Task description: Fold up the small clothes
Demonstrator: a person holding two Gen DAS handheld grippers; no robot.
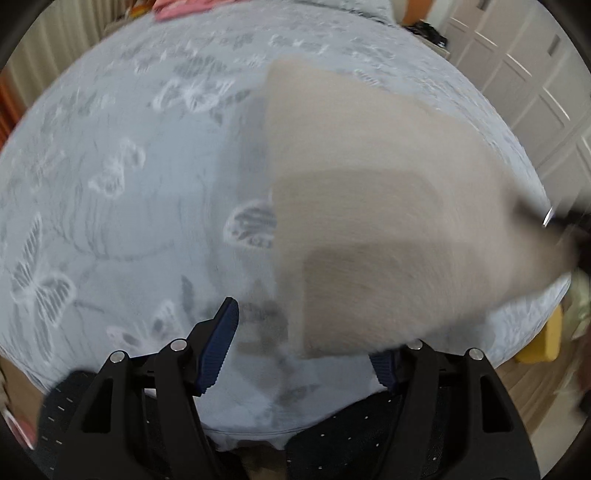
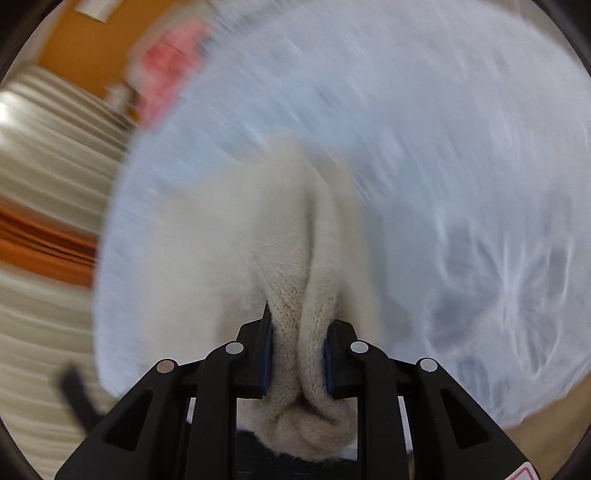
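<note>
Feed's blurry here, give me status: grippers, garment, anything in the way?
Right gripper shut on beige knit garment. Left gripper open, garment edge between its jaws, not clamped. Pink cloth at far edge of grey butterfly-print bedspread, clear of work.

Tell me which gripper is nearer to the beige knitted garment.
Right. The right gripper has its fingers clamped on a bunched fold of the beige knitted garment. The left gripper is open just above the bedspread, its fingers not pressing the garment.
</note>
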